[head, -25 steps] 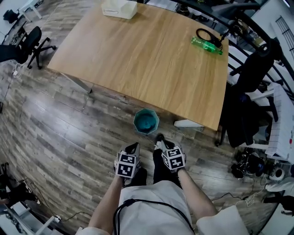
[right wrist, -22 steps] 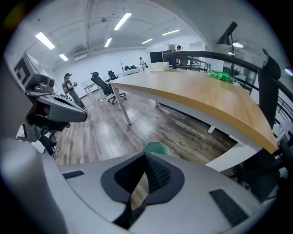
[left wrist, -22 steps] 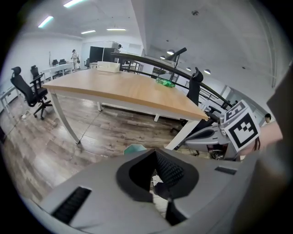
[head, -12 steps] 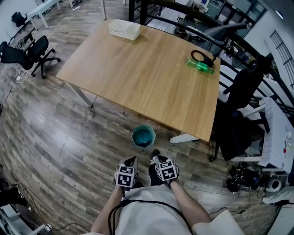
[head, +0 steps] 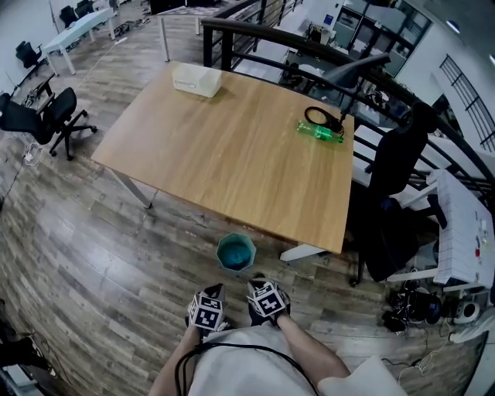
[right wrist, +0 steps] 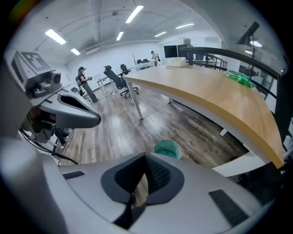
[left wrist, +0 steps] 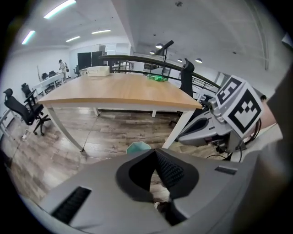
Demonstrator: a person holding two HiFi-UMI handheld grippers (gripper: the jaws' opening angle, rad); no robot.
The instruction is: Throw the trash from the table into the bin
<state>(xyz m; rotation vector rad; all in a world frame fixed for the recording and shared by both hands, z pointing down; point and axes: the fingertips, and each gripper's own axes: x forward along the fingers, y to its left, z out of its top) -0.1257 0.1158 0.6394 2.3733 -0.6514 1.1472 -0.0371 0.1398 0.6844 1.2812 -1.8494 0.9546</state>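
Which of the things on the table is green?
The bottle, lying on its side near the far right corner; the cable beside it is black and the box at the far left is white.

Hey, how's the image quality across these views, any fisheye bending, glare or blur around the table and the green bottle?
Head view: evenly lit and sharp, the table bowing only mildly, the green bottle clear. Left gripper view: strong fisheye, with dark rounded corners. Right gripper view: the table's edge curves heavily; the ceiling strip lights are bright but wash nothing out.
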